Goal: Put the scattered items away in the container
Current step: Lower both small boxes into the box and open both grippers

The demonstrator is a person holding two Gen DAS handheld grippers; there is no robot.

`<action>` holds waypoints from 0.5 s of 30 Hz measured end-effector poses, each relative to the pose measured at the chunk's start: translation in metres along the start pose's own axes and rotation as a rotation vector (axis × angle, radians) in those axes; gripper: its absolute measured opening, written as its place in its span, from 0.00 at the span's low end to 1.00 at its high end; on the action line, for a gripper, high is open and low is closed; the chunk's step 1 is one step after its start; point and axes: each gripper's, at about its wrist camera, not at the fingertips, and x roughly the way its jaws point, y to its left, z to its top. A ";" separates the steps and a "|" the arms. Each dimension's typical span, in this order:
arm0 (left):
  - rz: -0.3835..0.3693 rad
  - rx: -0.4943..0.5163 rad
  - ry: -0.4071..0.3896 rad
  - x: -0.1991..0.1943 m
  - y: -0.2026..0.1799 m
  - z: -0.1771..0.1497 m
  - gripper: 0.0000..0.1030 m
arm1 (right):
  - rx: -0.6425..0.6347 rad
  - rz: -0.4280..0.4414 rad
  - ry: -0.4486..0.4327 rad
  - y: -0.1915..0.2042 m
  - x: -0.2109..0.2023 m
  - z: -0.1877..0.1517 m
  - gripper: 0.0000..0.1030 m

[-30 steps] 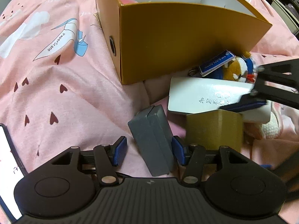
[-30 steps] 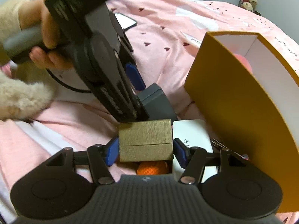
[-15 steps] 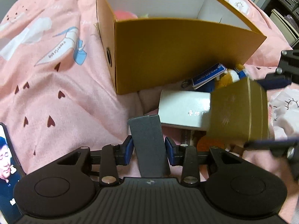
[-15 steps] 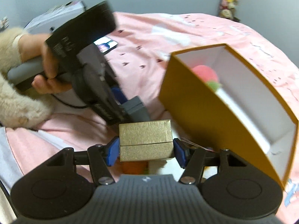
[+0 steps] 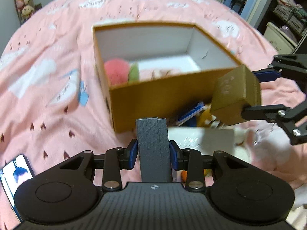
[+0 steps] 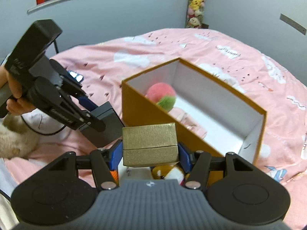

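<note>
Inside orange box [image 5: 165,94]: pink-green plush ball [image 5: 117,72], pale item.

Both grippers were matte black with blue finger pads [image 5: 133,152] and silver screws at the linkages. The left gripper [image 6: 90,113] carried white lettering along its arm and a thin black cable beneath. A bare-skinned hand [image 6: 14,94] wrapped its grey handle, beside a fuzzy cream sleeve [image 6: 16,143].
</note>
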 end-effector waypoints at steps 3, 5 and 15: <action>-0.015 0.014 -0.052 -0.017 -0.004 0.013 0.39 | 0.029 -0.008 -0.038 -0.011 -0.009 0.007 0.61; -0.029 0.023 -0.082 -0.026 -0.007 0.023 0.39 | 0.051 -0.016 -0.066 -0.017 -0.014 0.011 0.61; -0.082 0.045 -0.230 -0.041 -0.023 0.085 0.38 | 0.204 -0.055 -0.159 -0.055 -0.015 0.038 0.61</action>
